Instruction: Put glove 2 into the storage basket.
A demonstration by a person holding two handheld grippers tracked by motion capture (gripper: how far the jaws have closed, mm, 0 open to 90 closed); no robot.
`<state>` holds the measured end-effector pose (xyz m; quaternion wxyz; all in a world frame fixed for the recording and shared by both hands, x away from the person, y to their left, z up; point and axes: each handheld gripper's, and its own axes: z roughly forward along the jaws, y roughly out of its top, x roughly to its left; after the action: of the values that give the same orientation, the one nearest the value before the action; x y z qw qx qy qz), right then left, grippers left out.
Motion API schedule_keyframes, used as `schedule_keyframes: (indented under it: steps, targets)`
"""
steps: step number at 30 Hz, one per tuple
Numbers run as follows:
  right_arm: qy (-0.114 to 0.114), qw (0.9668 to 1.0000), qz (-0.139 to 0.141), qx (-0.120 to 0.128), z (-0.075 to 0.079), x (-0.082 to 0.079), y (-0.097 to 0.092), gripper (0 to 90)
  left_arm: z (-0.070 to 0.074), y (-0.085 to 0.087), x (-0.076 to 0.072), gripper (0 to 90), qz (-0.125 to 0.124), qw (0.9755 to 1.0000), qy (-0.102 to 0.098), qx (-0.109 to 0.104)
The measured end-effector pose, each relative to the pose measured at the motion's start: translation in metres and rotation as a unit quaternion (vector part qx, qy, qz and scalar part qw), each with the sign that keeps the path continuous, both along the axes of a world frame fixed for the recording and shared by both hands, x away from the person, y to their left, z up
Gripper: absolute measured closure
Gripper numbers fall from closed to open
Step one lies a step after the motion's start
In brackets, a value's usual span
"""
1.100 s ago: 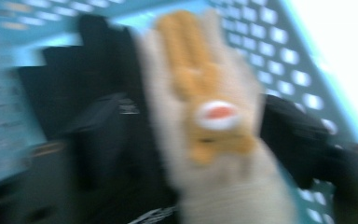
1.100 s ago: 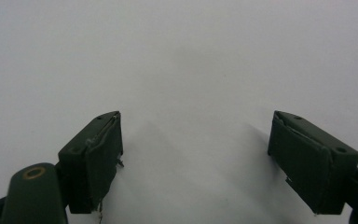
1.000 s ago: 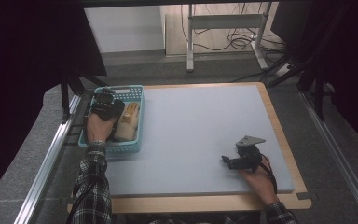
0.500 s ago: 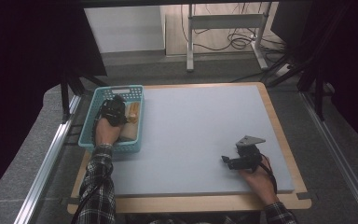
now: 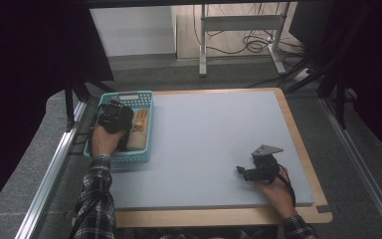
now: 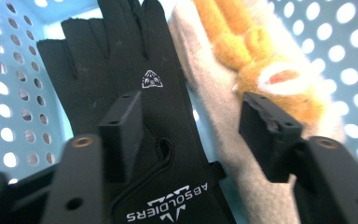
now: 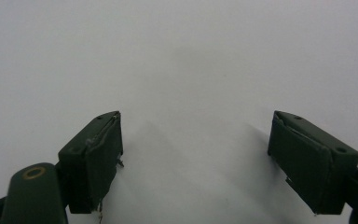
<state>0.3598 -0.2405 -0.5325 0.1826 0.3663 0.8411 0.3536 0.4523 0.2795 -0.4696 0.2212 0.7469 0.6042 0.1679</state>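
A teal perforated basket (image 5: pixel 129 95) stands at the table's left edge. In it lie a black glove (image 6: pixel 121 60), a beige cloth (image 6: pixel 214 121) and an orange plush toy (image 6: pixel 261 60). My left gripper (image 5: pixel 113 115) reaches down into the basket. Its jaws have just been opening and now stand apart (image 6: pixel 191 112) over the glove's palm and the cloth edge, pads pressing on nothing. My right gripper (image 5: pixel 241 172) rests on the grey mat (image 5: pixel 204 134) near the front right, pointing left. It is open (image 7: pixel 196 144) with bare mat between its fingers.
The basket (image 6: pixel 9 70) walls close in around the left gripper. The grey mat lies on a wooden board (image 5: pixel 298 129) whose edge shows at the right and front. A metal rail (image 5: pixel 49 169) runs along the table's left side.
The left hand shifted a little to the right inside the basket, then came back left. The right gripper has stayed where it was.
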Motion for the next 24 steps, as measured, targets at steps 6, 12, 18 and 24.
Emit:
schedule_keyframes:
  steps: [6, 12, 18, 24]
  targets:
    - [-0.001, 1.0, 0.0, 0.0, 0.0, 0.0, 0.0, 17.6, 0.005, 0.002, -0.007, 23.5, -0.008, 0.9995, -0.015, -0.026]
    - [-0.001, 1.0, 0.0, 0.0, 0.0, 0.0, 0.0, 17.6, 0.009, 0.001, -0.015, 13.5, -0.021, 0.9987, -0.026, -0.038]
    - [-0.001, 1.0, 0.0, 0.0, 0.0, 0.0, 0.0, 17.6, 0.014, -0.002, -0.024, 7.8, -0.038, 0.9967, -0.047, -0.053]
    - [-0.001, 1.0, 0.0, 0.0, 0.0, 0.0, 0.0, 17.6, 0.02, -0.008, -0.033, 5.1, -0.058, 0.9947, -0.062, -0.059]
